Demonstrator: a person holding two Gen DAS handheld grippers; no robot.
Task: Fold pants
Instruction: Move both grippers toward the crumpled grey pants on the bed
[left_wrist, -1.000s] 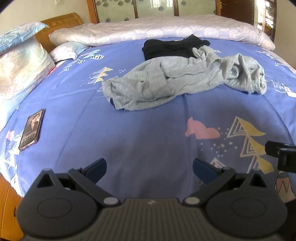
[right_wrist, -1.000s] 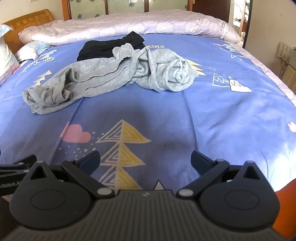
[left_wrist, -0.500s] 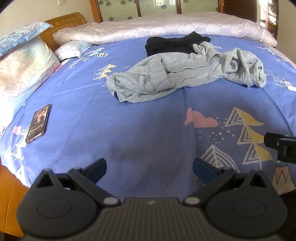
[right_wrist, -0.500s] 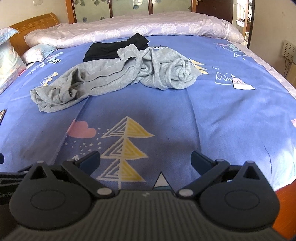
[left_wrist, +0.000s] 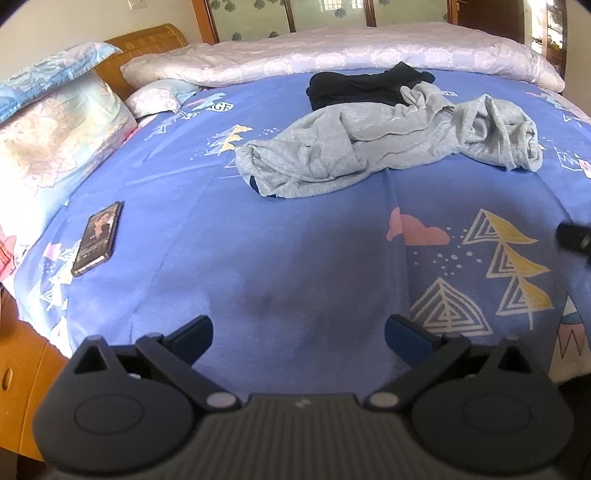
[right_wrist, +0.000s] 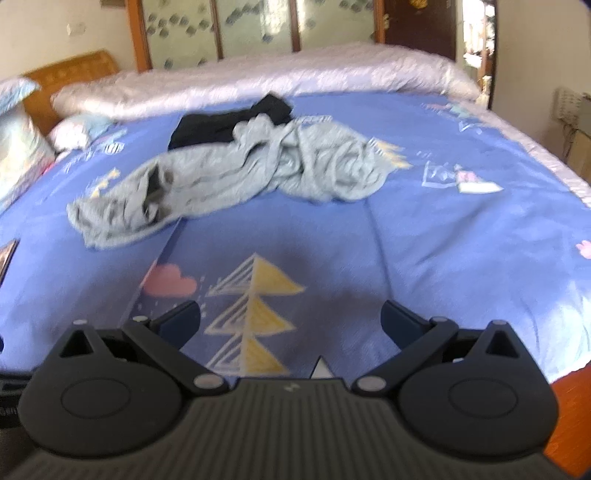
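Observation:
Crumpled grey pants lie in a heap across the middle of the blue patterned bedspread, also in the right wrist view. A black garment lies just behind them, partly under the grey cloth, and shows in the right wrist view. My left gripper is open and empty, well short of the pants near the bed's front edge. My right gripper is open and empty, also short of the pants. Part of the right gripper shows at the right edge of the left wrist view.
A phone lies on the bedspread at the left. Pillows and a wooden headboard are at far left. A rolled white quilt lies along the far side. The wooden bed frame shows at lower left.
Both grippers have pulled back and risen, so the pants look farther off and more of the bed's near edge shows. The right wrist view is blurred by motion. The pants have not moved.

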